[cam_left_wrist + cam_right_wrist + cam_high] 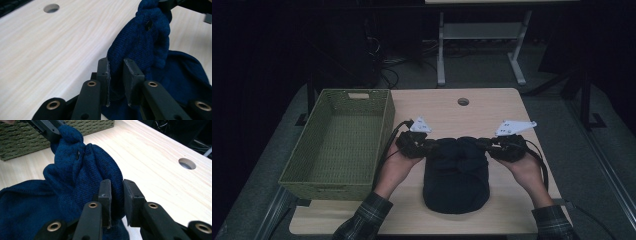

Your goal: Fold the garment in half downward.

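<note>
Two grippers pinch one dark blue knit garment [456, 175] on the table [492, 107]: the left gripper [116, 75] clamps a fold between its jaws, the right gripper [116, 195] likewise. Beyond the left jaws, a green woven basket [339, 145] stands.

The left claw [428, 148] and the right claw [484, 145] are black, built of flat jointed links pinned with brass-coloured rivets, and each ends in two blunt rectangular jaws with small dark screws set into their sides and worn, pale-scuffed edges. A grey three-cornered plate dotted with small holes sits on top of each one. A black cable trails from each body back past the wrist. The person wears a dark plaid shirt with thin lighter stripes, its cuffs reaching the wrists.
</note>
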The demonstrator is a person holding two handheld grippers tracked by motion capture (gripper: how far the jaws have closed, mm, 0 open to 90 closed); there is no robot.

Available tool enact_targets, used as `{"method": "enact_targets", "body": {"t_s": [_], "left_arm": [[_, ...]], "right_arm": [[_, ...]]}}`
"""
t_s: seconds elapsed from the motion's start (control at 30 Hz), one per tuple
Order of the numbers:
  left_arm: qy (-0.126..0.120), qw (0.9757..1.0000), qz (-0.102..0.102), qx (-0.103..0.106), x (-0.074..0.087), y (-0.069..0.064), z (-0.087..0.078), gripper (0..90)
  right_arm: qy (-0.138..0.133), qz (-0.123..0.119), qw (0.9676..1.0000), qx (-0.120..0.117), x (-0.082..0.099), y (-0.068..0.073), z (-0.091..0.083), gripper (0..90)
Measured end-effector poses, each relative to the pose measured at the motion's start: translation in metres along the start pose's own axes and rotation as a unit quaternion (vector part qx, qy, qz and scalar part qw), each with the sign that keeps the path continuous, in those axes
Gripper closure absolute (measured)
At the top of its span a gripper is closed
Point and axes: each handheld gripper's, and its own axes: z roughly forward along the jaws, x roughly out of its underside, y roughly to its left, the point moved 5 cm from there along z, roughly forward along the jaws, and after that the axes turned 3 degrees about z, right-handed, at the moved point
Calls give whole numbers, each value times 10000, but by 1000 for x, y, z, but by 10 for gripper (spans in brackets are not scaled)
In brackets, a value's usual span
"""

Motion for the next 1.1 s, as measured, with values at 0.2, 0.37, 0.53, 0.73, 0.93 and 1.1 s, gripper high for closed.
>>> {"method": "enact_targets", "body": {"t_s": [0.2,0.37,0.53,0.73,0.93,1.1], "left_arm": [[100,9997,-75,230,12,-6,0,757],[116,9991,-138,382,21,-12,-2,753],[188,9985,-129,495,26,-22,-3,750],[241,9978,-72,618,30,-29,-5,742],[315,9966,-85,759,35,-37,-6,738],[355,9953,-143,886,39,-45,-6,736]], "right_arm": [[109,57,9998,-146,11,9,2,759],[208,103,9994,-255,20,18,3,757],[247,45,9993,-292,27,23,1,751],[282,114,9987,-413,36,30,-7,736],[356,192,9973,-607,48,38,-11,717],[347,260,9962,-757,57,46,-16,699]]}}
